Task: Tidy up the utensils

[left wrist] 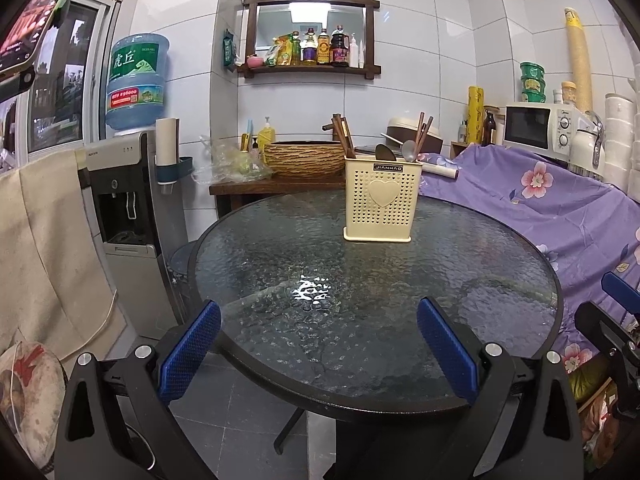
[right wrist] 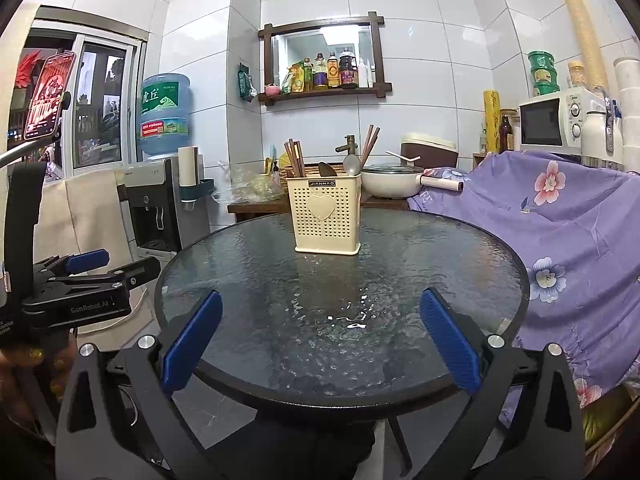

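A cream perforated utensil holder [left wrist: 382, 199] [right wrist: 326, 214] with a heart on its front stands upright at the far side of the round glass table [left wrist: 304, 304] [right wrist: 280, 300]. Brown chopsticks [left wrist: 343, 136] [right wrist: 295, 157] and spoons [left wrist: 409, 150] [right wrist: 351, 165] stick out of its top. My left gripper [left wrist: 318, 312] hangs open over the table's near edge, nothing between its blue pads. My right gripper [right wrist: 321, 304] is likewise open and empty above the near rim. The left gripper [right wrist: 86, 270] also appears in the right wrist view, at the left, held by a hand.
A water dispenser [left wrist: 128, 208] stands left of the table. A purple floral cloth [left wrist: 540, 208] [right wrist: 560, 232] covers furniture on the right, with a microwave [left wrist: 538, 128] behind. A wooden side table [left wrist: 276, 189] behind carries a woven basket [left wrist: 304, 158] and a white pot [right wrist: 394, 184].
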